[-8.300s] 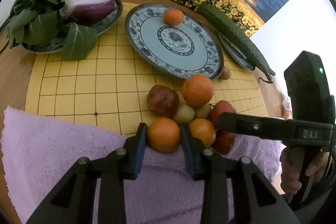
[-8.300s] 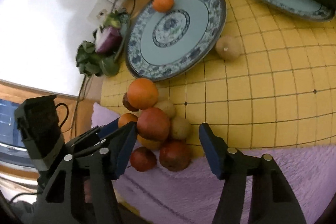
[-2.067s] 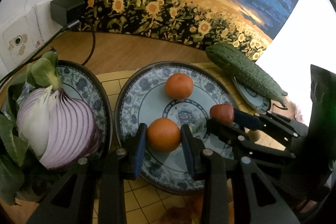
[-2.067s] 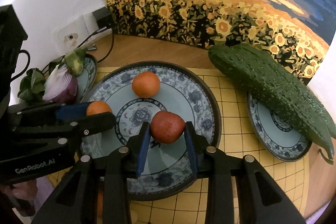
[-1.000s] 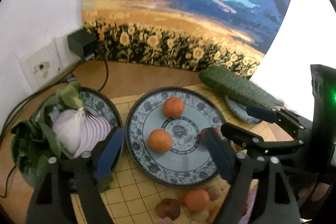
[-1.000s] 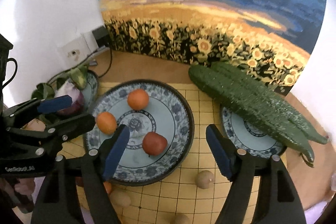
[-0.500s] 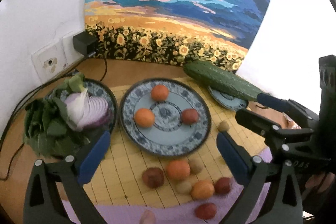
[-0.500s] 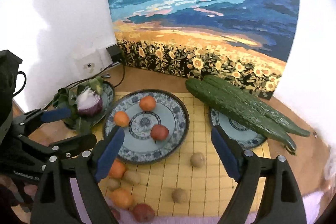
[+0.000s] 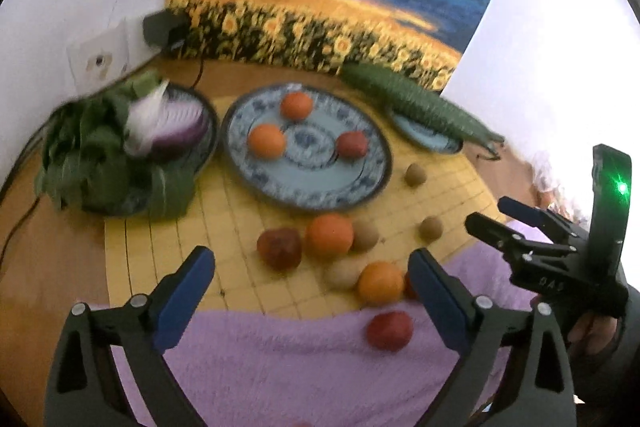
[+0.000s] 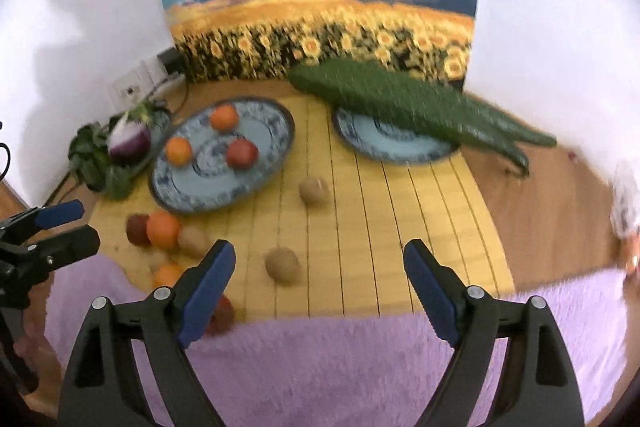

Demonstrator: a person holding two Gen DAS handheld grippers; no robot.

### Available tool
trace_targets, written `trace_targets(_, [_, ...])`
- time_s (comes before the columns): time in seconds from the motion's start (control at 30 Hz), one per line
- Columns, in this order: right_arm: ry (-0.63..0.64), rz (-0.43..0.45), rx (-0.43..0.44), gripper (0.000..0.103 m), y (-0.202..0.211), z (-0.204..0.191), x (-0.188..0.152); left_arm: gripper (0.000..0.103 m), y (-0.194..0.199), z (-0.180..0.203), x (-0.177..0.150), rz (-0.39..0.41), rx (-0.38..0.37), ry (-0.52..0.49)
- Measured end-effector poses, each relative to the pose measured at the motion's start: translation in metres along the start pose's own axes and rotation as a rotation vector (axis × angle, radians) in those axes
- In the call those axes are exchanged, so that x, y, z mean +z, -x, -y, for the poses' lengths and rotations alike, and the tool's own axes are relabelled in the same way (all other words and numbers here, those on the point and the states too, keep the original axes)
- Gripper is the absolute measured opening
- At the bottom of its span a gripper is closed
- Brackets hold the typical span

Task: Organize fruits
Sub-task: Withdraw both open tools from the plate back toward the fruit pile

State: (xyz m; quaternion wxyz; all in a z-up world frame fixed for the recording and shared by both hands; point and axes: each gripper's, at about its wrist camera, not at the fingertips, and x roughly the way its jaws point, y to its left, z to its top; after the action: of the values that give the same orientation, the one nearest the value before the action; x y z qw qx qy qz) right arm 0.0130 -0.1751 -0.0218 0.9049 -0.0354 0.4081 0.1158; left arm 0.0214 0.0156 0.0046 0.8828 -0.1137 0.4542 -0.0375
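Fruits (image 9: pixel 266 141) are now seen released on the patterned plate (image 9: pixel 362 187), both the left claw (image 9: pixel 312 279) and right claw (image 10: pixel 320 275) drawn back wide and empty, leaving the loose pile (image 9: pixel 330 235) unsorted.

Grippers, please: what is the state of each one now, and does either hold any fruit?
Left gripper: jaws wide apart, closing slightly, holding nothing.
Right gripper: open, holding nothing.

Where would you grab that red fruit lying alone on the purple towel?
Across its round middle, coming down from above. The red fruit sits apart from the others on the soft purple towel, so both fingers probably have room on either side.
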Motion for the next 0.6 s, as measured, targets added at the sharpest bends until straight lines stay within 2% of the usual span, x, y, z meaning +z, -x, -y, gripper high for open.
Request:
trace_targets(0.03, [-0.003,-0.009,0.001,0.088,-0.003,0.001,-0.004,0.096,-0.003,-0.003,-0.005,-0.018,0.002,0.008])
trace_targets(0.1, [-0.004,-0.018,0.006,0.088,-0.008,0.002,-0.009,0.087,-0.008,-0.008,-0.010,-0.040,0.011,0.017])
trace_targets(0.23, [0.013,-0.008,-0.003,0.087,-0.017,0.000,-0.015,0.084,-0.016,-0.018,-0.014,-0.061,0.025,0.041])
trace_targets(0.27, [0.016,-0.003,-0.003,0.075,-0.017,-0.001,-0.015,0.084,-0.018,-0.020,-0.013,-0.063,0.033,0.043])
trace_targets(0.3, [0.019,0.000,-0.002,0.056,-0.019,-0.001,-0.014,0.084,-0.020,-0.022,-0.012,-0.064,0.040,0.047])
trace_targets(0.37, [0.027,-0.008,-0.001,0.043,-0.023,-0.003,-0.014,0.084,-0.024,-0.025,-0.009,-0.067,0.044,0.053])
trace_targets(0.6, [0.022,-0.031,0.020,0.043,-0.035,-0.002,-0.010,0.084,-0.034,-0.033,0.000,-0.075,0.057,0.059])
